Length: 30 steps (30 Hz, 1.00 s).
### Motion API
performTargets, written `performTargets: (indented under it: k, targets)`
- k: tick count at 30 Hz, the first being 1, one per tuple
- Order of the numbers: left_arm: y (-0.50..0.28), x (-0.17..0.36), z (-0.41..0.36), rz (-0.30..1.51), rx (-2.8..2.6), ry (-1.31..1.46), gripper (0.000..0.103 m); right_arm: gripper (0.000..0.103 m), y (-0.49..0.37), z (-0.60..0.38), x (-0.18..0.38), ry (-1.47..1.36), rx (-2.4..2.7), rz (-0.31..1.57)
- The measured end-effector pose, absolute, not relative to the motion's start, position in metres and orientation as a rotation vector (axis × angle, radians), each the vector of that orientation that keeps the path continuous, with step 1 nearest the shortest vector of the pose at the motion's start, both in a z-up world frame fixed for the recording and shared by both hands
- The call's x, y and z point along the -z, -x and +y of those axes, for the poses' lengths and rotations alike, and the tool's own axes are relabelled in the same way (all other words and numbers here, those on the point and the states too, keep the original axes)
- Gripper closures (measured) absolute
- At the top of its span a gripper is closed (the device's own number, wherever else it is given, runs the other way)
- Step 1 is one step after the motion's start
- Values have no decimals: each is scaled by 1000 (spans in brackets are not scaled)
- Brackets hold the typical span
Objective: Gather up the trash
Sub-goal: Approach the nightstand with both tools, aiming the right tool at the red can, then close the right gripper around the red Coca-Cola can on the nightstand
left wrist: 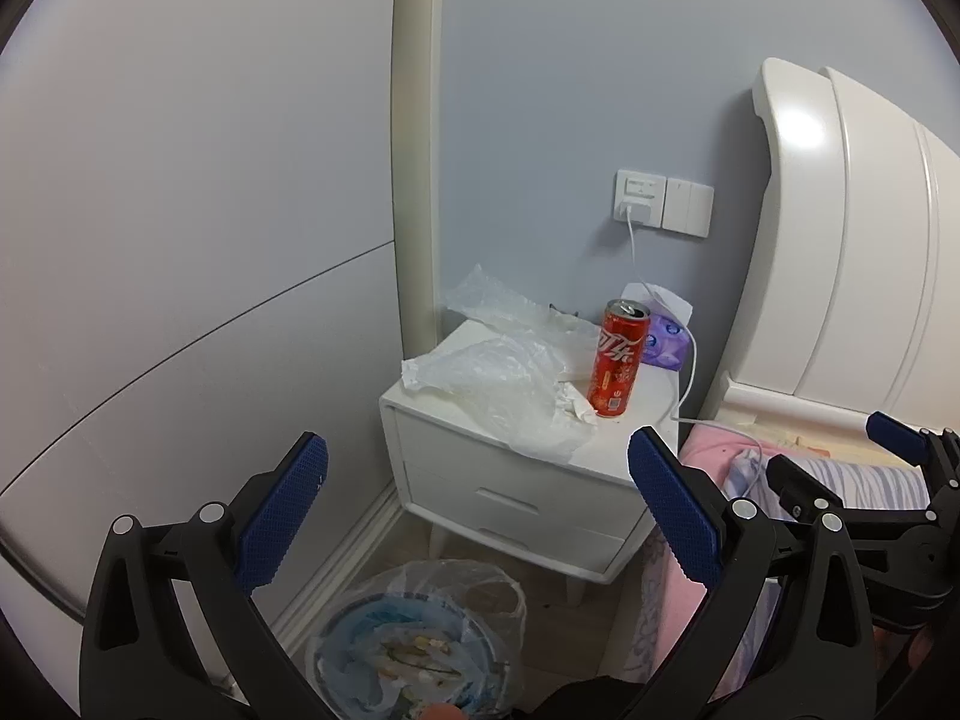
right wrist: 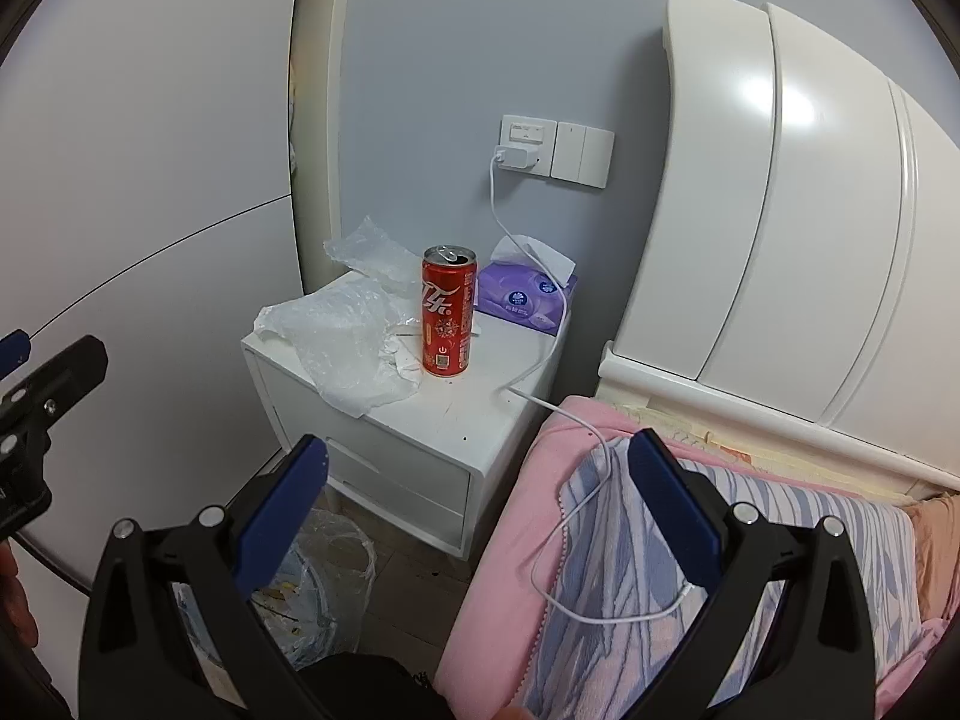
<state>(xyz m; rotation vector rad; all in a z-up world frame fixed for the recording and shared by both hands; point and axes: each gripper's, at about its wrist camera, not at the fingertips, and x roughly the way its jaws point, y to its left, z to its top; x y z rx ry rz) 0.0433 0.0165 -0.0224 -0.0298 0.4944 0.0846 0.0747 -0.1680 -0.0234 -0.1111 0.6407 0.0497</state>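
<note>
Both grippers (left (left wrist: 477, 468), right (right wrist: 477, 471)) hover with jaws released near the upright red can (right wrist: 447, 309) on the nightstand (right wrist: 456, 420).

A red soda can (right wrist: 448, 311) stands upright on the white nightstand worktop (right wrist: 474, 414), its tab opened. Just to its left lies crumpled clear plastic wrap (right wrist: 345, 342), spread flat with one edge hanging over the front of the worktop, and a wad of white tissue (right wrist: 401, 363) touches the wrap beside the can's base. On the floor below sits a bin lined with a clear bag (left wrist: 420, 648), holding scraps.
</note>
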Motion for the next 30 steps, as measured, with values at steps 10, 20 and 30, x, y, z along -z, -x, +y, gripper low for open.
performTargets:
  k: [10,20,30]
  targets:
    - [-78,39,15,536,-58,10,6,6,-105,-167,36,109,-83,672]
    - [-132,51,9,550,-31,-10,6,6,-156,-172,53,108,-57,690]
    - [-209,75,9,597,14,-21,6,6,-217,-172,80,127,-78,737]
